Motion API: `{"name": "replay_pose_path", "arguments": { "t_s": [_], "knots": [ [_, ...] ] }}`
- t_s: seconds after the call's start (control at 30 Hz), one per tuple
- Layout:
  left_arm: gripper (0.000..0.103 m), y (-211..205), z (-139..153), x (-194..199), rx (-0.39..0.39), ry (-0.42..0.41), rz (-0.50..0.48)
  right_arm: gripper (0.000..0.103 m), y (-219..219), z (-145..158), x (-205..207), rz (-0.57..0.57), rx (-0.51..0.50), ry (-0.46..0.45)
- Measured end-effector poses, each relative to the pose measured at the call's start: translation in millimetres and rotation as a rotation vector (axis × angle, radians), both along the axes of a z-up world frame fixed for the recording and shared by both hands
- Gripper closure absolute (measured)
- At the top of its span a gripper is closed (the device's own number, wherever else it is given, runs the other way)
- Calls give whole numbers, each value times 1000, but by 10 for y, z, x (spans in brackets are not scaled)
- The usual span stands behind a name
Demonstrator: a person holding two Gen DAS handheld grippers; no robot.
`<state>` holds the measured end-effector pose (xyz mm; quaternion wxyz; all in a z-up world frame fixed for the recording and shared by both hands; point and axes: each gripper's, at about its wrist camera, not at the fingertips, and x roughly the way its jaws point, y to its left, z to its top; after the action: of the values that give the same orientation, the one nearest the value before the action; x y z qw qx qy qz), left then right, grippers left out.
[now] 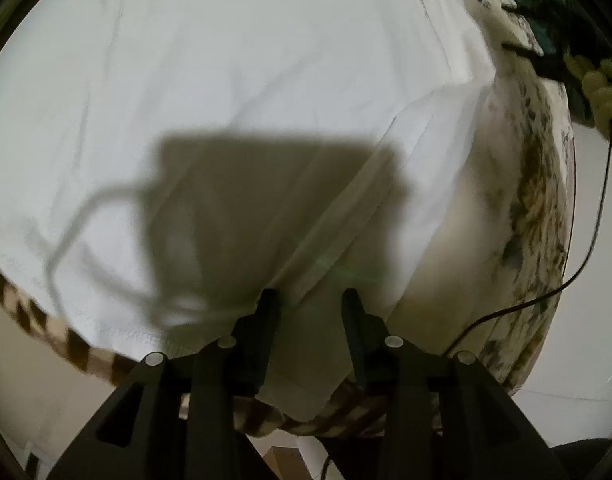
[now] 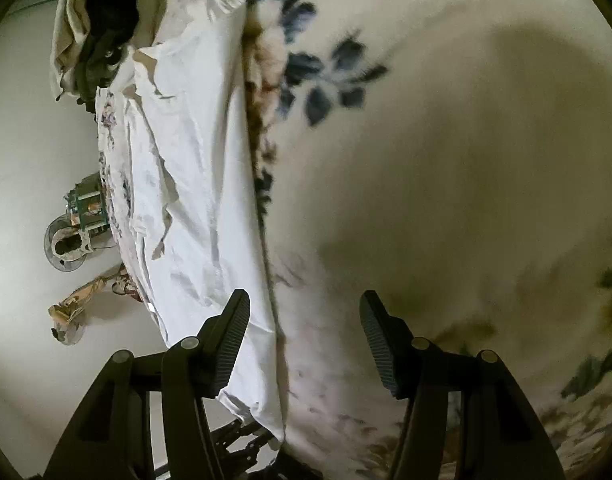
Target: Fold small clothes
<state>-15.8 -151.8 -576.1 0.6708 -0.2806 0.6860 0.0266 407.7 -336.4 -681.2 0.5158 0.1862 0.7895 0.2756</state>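
Observation:
A white garment point(image 1: 233, 92) lies spread flat on a floral blanket point(image 1: 534, 184) and fills most of the left wrist view. My left gripper point(image 1: 310, 300) is open, its fingers straddling a folded strip of the garment near its hem, not closed on it. In the right wrist view the same white garment point(image 2: 193, 168) runs as a long strip down the left side. My right gripper point(image 2: 303, 308) is wide open and empty, its left finger point(image 2: 229, 340) over the garment's edge, its right finger over bare blanket point(image 2: 446, 160).
A pile of dark and beige clothes point(image 2: 101, 20) sits at the far end. A fan-like device point(image 2: 75, 232) and crumpled paper point(image 2: 79, 300) lie on the pale floor point(image 2: 21, 152). A black cable point(image 1: 586, 240) hangs by the blanket's right edge.

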Motion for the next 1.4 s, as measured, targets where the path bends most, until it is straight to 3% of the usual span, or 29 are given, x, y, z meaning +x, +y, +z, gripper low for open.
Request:
{"name": "replay_pose_path", "arguments": {
  "t_s": [0.07,0.13,0.23,0.37,0.4,0.43,0.5,0.7,1.07,1.2,1.4],
  "knots": [
    [71,61,114,-36,24,-28,12,44,-14,4,-13,-6,12,7],
    [45,104,98,-61,28,-36,11,44,-20,9,-7,-4,18,6],
    [44,62,-112,-63,18,-7,-7,44,5,-5,-20,-12,28,11],
    [44,-42,-126,2,67,-13,-50,44,80,-10,-71,6,40,15],
    [49,-59,-98,-10,75,-29,-50,44,98,-12,-83,14,41,15],
    [73,-94,-50,-32,88,-57,-57,44,105,-15,-88,19,42,15],
    [97,-188,-1,-68,134,-57,-99,44,116,-21,-90,20,42,16],
    [102,-301,276,-156,158,-109,-84,44,120,-32,-39,10,37,11],
    [103,135,1155,-253,103,-275,46,44,279,-24,293,-26,36,-23],
    [103,317,1308,-173,111,-314,85,44,326,-59,519,-96,30,-78],
    [103,539,1337,-197,102,-338,134,44,461,-235,852,-222,56,-88]
  ]
}}
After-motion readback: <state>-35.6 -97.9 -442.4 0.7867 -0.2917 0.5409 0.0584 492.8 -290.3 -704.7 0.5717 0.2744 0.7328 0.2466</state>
